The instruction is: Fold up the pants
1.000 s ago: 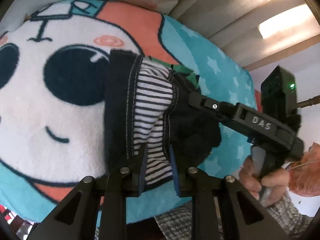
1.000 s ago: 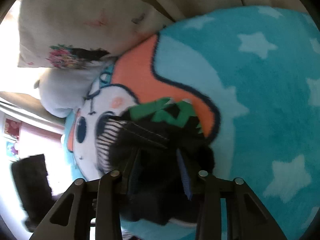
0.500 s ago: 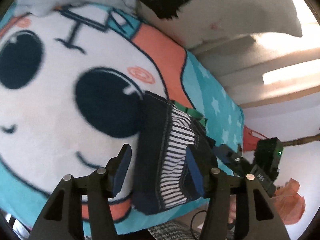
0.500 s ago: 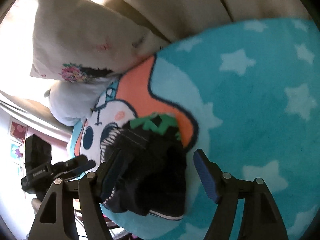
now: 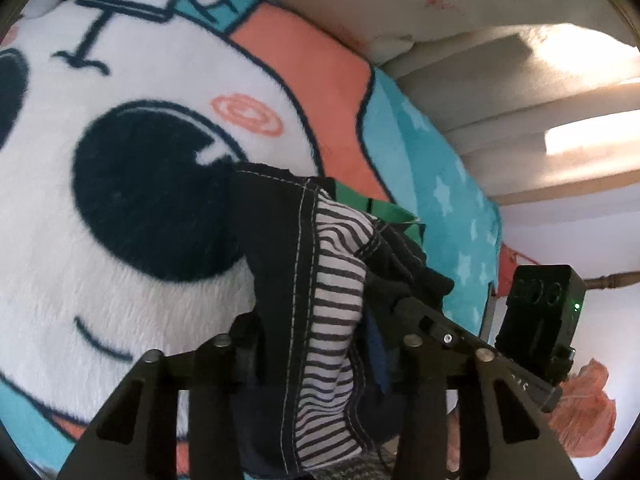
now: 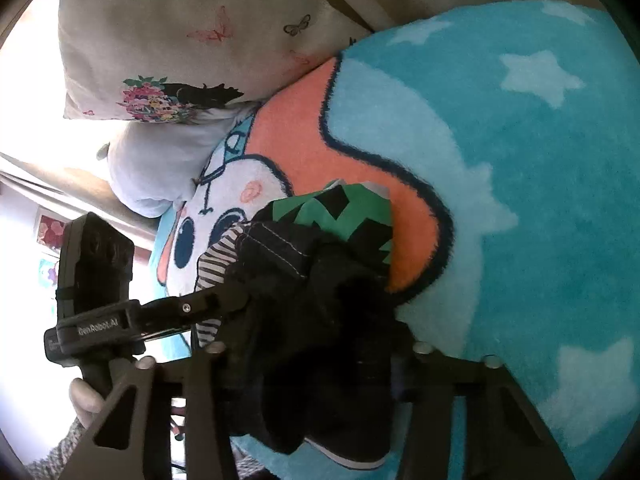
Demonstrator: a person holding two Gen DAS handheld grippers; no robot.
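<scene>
The pants (image 5: 320, 300) are a bunched dark navy bundle with white stitching, a black-and-white striped lining and a green patterned part (image 6: 352, 208). They lie on a plush cartoon blanket (image 5: 120, 240). My left gripper (image 5: 316, 364) has its fingers on either side of the near striped end, fairly wide, around the fabric. My right gripper (image 6: 312, 360) straddles the dark bundle (image 6: 320, 320) from the other side, its fingers partly hidden by cloth. Each gripper shows in the other's view: the right one (image 5: 460, 336) and the left one (image 6: 160, 312).
The blanket (image 6: 520, 200) is teal with white stars, an orange band and a white face with dark eyes. A floral pillow (image 6: 180, 40) and a grey pillow (image 6: 160, 168) lie at the far edge. Beige cushions (image 5: 520, 100) stand behind.
Both grippers were shut on the pants, opened and pulled back half a second ago, and have now moved in around the bundle again, closer together.
</scene>
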